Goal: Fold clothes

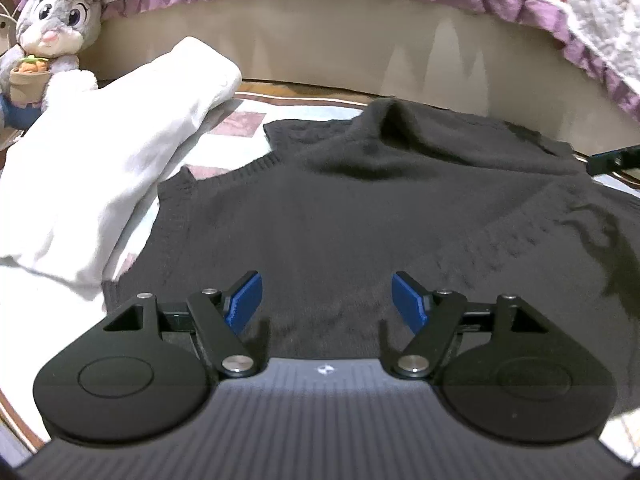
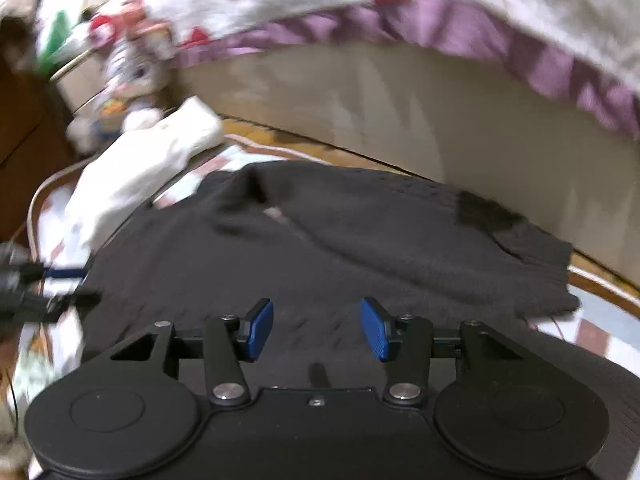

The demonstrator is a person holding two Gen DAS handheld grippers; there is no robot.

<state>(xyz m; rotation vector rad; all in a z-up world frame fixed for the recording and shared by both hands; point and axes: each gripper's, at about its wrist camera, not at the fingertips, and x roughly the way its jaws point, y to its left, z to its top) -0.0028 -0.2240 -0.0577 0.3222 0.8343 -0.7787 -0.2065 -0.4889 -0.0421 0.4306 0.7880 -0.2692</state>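
Left of the dark sweater [image 1: 340, 208] lies a folded white garment [image 1: 120, 152], soft and smooth, with a grey plush rabbit [image 1: 48, 28] beyond it. Spread flat on a patterned mat [image 1: 236, 120], the sweater is a charcoal knit with a ribbed hem, directly beneath both grippers. Above it, the left gripper [image 1: 327, 300] stands wide with nothing between its blue pads; the right gripper [image 2: 317, 330] is likewise parted and empty.
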